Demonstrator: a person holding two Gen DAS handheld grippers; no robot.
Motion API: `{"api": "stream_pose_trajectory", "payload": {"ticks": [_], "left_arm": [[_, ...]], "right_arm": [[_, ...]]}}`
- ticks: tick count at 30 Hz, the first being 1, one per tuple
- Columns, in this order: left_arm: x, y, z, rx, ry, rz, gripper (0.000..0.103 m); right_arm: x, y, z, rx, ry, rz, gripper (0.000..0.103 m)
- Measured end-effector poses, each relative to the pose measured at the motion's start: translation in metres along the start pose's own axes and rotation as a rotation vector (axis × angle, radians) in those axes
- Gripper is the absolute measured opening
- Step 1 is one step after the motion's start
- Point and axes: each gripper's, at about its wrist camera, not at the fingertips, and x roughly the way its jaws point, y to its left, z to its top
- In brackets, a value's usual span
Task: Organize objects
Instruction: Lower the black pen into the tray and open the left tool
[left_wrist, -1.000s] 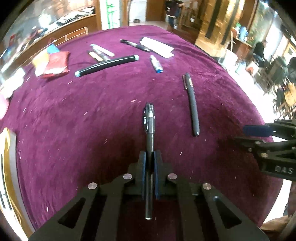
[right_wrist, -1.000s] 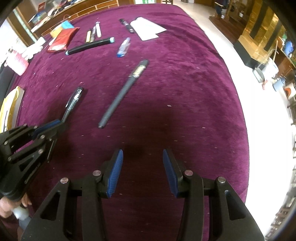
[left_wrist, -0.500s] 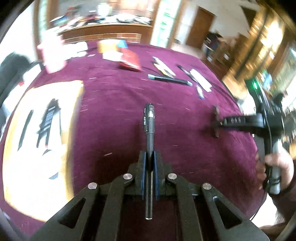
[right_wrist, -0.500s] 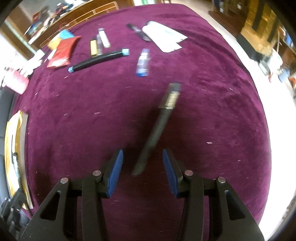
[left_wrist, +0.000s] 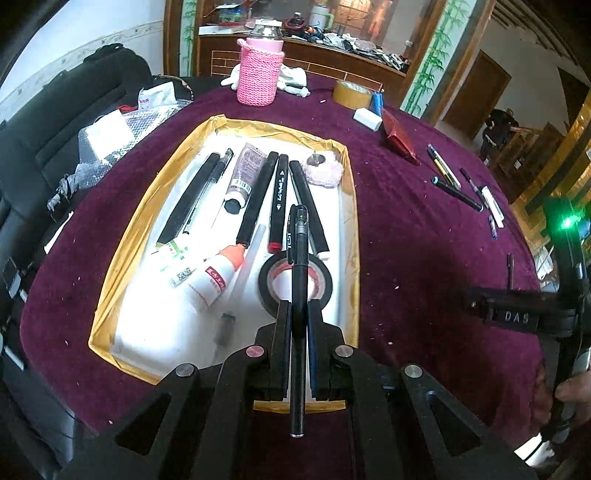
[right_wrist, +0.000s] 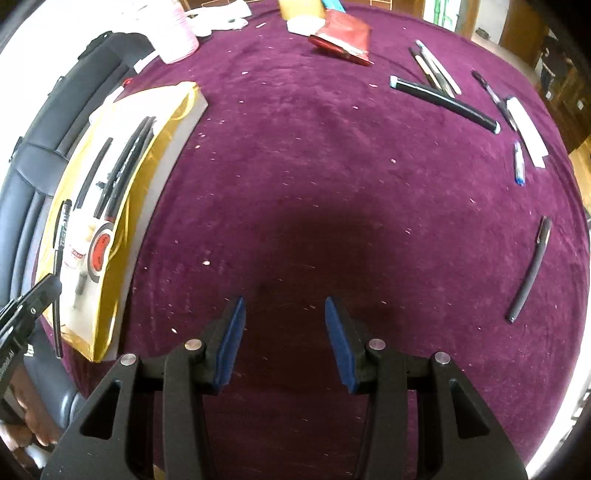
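**Pen over tray, ready to lay down**

My left claw (left_wrist: 295, 314) is pinching a black pen (left_wrist: 298, 266), barrel running straight out along the fingers. It hangs above the near right part of the gold-rimmed tray (left_wrist: 352, 206), over the roll of black tape (left_wrist: 295, 282). The markers (left_wrist: 279, 206) in the tray lie roughly along the same line as my pen, so I judge little turning is needed. My right claw (right_wrist: 282, 332) stands spread and empty over bare tabletop (right_wrist: 332, 166); a loose dark pen (right_wrist: 530, 269) lies well off to its right.
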Motion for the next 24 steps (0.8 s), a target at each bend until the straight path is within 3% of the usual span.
{"api": "stream_pose_trajectory", "payload": {"ticks": [6,15,17,18,19,24], "left_arm": [[0.002,0.011,0.000,0.049,0.008,0.010,0.006],[0.018,0.039,0.008,-0.046,0.046,0.030,0.008],[0.017,0.039,0.008,-0.041,0.038,0.036,0.020],[0.016,0.039,0.008,-0.038,0.032,0.040,0.039],[0.013,0.039,0.009,-0.035,0.019,0.041,0.049],[-0.003,0.032,0.017,0.003,-0.042,0.105,0.056]], "right_arm": [[0.001,0.007,0.004,0.043,0.007,-0.004,0.043],[0.012,0.051,0.000,-0.033,0.024,-0.010,0.043],[0.012,0.059,0.002,-0.050,0.021,-0.014,0.043],[0.012,0.062,0.002,-0.059,0.017,-0.017,0.043],[0.011,0.066,0.003,-0.071,0.013,-0.019,0.043],[0.005,0.086,0.005,-0.150,-0.023,-0.042,0.043]]}}
